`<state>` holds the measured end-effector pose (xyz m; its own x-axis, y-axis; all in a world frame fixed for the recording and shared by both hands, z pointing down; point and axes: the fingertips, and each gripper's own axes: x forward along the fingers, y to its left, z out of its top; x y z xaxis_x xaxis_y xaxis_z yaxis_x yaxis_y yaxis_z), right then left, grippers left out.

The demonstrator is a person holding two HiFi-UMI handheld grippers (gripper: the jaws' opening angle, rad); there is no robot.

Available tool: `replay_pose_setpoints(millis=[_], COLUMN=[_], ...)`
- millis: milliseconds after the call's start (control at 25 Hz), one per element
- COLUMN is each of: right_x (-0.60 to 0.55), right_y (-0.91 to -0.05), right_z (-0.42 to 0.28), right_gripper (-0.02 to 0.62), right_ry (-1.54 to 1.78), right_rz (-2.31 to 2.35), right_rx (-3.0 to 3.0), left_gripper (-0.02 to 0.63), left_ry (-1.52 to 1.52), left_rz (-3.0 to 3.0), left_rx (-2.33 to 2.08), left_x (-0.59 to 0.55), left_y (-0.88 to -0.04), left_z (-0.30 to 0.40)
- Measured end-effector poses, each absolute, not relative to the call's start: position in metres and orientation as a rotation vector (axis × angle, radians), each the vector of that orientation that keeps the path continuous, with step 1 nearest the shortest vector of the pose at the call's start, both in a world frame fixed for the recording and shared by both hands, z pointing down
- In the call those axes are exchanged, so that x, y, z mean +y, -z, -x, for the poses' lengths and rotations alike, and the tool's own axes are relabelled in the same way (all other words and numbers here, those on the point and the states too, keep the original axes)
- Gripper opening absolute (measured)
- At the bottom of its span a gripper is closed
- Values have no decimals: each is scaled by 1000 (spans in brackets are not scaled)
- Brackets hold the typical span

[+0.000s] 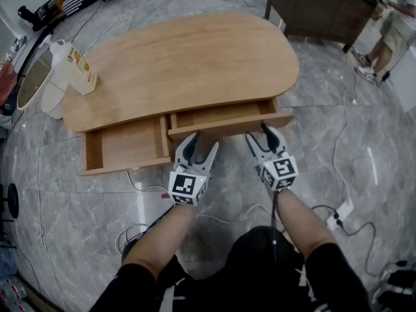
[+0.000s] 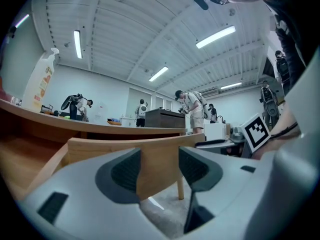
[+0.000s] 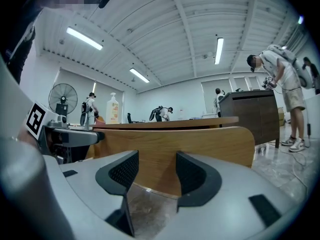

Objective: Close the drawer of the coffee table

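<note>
The coffee table (image 1: 195,57) is lying straight ahead of both tongs, its rounded top reaching away beyond them. Two drawers are hanging out of its near side. The right drawer (image 1: 221,118) is sitting directly in front of the tongs and is sticking out only partway. The left drawer (image 1: 123,145) is standing much further out, off to the left of the left tongs. Judging by where the tongs are aiming, the right drawer is the one being dealt with, and it is not yet home, since its front panel is showing clear of the table edge. The closing is only beginning, and the left drawer is waiting untouched.

The left tongs (image 1: 205,140) are holding their jaws apart, clamping nothing, with the drawer's front panel filling the view just beyond the pads. The right tongs (image 1: 259,135) are doing the same nearer the panel's right end, jaws spread and empty. Whether the tips are actually pressing on the wood I cannot tell; they are sitting at it or just short of it.

Far ahead and to the right of the right tongs, a dark cabinet (image 1: 318,5) is standing with a person (image 1: 390,31) beside it. A white bottle (image 1: 68,67) is resting on the tabletop well left of the left tongs. Cables (image 1: 338,168) are trailing over the floor to the right of the tongs. Nothing seems to be blocking the drawer's way in.
</note>
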<state>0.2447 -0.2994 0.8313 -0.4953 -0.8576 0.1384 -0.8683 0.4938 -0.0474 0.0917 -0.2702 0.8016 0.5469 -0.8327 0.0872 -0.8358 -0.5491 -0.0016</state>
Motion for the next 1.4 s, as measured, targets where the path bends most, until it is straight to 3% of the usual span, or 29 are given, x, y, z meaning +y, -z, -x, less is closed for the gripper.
replay_pose_setpoints(millis=[1400], right_x=[-374], right_y=[-829], right_z=[-233], right_gripper=[233], right_ry=[-172], right_rz=[-1512], right_rx=[-2621], left_gripper=[227], left_ry=[-100], left_rz=[-2594], left_rx=[-1640], left_x=[-349], left_y=[-810], left_z=[-80])
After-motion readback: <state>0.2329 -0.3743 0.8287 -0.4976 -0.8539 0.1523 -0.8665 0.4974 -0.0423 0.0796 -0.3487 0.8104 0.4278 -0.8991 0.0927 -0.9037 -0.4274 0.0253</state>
